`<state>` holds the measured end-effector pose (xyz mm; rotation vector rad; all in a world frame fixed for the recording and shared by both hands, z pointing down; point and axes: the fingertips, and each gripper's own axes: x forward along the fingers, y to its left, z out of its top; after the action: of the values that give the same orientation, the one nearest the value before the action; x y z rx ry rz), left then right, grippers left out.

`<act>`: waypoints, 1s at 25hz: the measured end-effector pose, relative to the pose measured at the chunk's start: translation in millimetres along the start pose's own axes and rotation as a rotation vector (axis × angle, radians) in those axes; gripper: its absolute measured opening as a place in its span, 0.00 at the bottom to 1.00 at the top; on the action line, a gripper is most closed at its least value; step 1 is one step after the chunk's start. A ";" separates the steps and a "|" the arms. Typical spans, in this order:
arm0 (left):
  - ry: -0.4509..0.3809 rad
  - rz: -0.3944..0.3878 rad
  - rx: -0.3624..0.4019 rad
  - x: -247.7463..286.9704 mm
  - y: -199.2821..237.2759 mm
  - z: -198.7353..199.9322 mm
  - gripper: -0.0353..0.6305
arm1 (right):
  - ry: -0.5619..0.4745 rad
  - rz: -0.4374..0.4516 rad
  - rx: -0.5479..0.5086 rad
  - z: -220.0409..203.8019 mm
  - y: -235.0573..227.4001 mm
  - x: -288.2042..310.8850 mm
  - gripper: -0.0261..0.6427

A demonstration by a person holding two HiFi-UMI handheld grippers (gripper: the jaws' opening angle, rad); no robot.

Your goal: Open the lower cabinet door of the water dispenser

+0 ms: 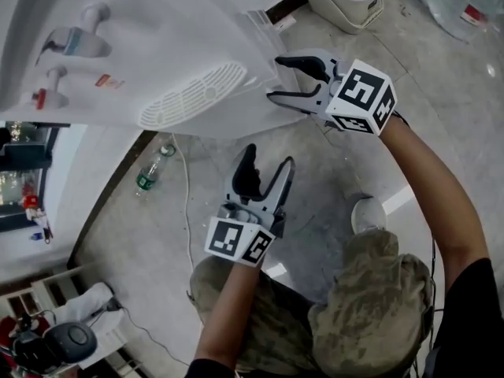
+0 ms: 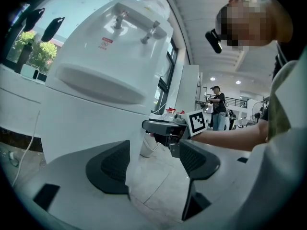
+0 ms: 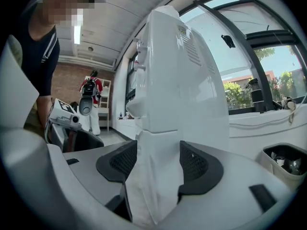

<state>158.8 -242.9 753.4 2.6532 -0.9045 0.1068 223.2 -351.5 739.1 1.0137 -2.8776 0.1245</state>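
The white water dispenser (image 1: 142,46) fills the upper left of the head view, its taps (image 1: 75,42) and drip grille (image 1: 193,93) seen from above. My right gripper (image 1: 274,78) is open at its right-hand edge. In the right gripper view the lower cabinet's corner (image 3: 158,176) stands between the pads of that gripper (image 3: 156,164); I cannot tell whether they touch it. My left gripper (image 1: 270,156) hangs open and empty in front of the dispenser, below the right one. The left gripper view shows the dispenser (image 2: 96,95) at left and the right gripper's marker cube (image 2: 196,122) beyond.
A plastic bottle (image 1: 150,172) and a white cable (image 1: 187,211) lie on the tiled floor beside the dispenser. A white bin (image 1: 346,2) stands at the top. My own shoe (image 1: 366,211) is below the right gripper. People stand far off (image 2: 218,107).
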 end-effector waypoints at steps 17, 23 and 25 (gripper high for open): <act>0.001 0.012 0.031 -3.0 -2.4 -9.2 0.50 | -0.055 -0.029 0.023 0.0 6.4 -4.1 0.41; -0.004 0.015 0.025 -6.7 -2.3 -9.2 0.50 | -0.062 -0.025 0.006 -3.1 19.4 -13.6 0.29; -0.008 0.010 0.029 -8.1 -5.2 -8.1 0.50 | -0.057 -0.013 0.010 -3.5 23.9 -15.4 0.29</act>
<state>155.9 -231.6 758.2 2.6781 -0.9254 0.1121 220.3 -323.0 739.8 1.0551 -2.9236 0.1110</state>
